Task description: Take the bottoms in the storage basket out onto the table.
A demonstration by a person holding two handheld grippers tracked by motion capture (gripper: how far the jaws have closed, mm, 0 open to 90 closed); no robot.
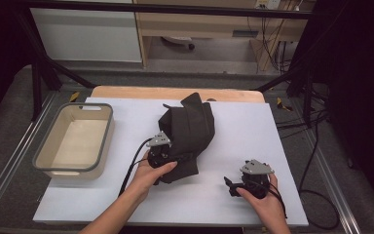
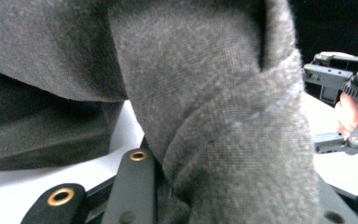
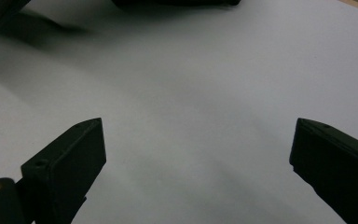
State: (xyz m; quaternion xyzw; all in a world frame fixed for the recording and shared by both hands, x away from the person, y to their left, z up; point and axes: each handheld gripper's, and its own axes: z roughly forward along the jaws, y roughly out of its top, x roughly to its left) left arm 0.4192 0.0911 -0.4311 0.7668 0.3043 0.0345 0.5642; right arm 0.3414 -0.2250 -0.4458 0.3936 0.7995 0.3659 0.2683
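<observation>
High view: a dark garment lies crumpled on the white sheet covering the table, roughly at its centre. The left gripper, held in the left hand, is pressed into the garment's near-left edge; a grey plate sits on top of it and a black cable trails toward the person. The right gripper, in the right hand, rests on bare sheet near the front right, well apart from the cloth. A grey-rimmed beige tub stands at the sheet's left edge.

Left gripper view: the weave of the garment shows at close range (a grey-brown knit with a stitched hem), a fold of it bunched down between the jaws, which hold it. The right gripper appears at the far right, partly cut off by the frame.

Right gripper view: the right gripper has its two black jaws spread wide over the white sheet, nothing between them. The garment is only a dark strip at the top edge.

The left jaw tips are buried in cloth, and the garment's kind cannot be made out.
</observation>
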